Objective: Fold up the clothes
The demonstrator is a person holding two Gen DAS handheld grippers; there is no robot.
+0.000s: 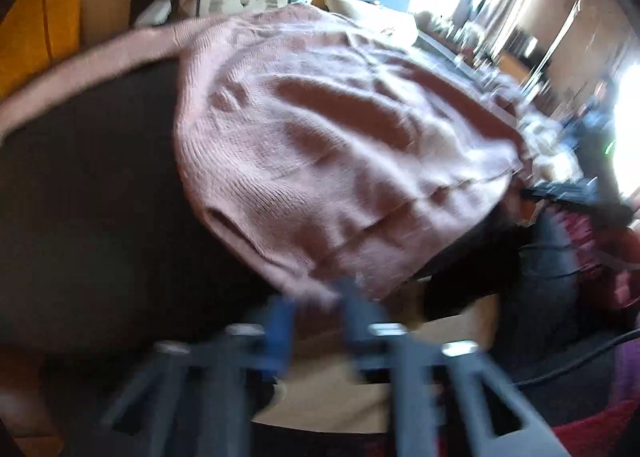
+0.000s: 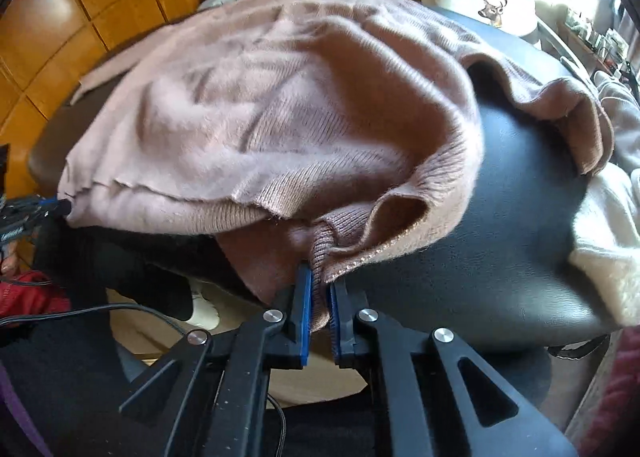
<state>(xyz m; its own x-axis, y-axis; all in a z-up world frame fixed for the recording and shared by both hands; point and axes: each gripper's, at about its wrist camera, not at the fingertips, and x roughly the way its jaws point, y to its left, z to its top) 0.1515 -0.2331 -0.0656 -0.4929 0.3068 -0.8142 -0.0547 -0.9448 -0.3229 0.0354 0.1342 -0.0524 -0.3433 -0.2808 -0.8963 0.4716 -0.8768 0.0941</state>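
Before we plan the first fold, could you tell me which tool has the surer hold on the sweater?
Right: the right tool visibly pinches the sweater hem; the left tool's view is blurred.

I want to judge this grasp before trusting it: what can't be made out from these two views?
- Left wrist view: motion blur smears the left claw, so its hold on the pink sweater is unclear.
- Right wrist view: the sweater covers the black table, hiding whatever lies beneath.
- Right wrist view: the white garment is cut off by the frame edge.
- Right claw: the fabric hides the fingertips.
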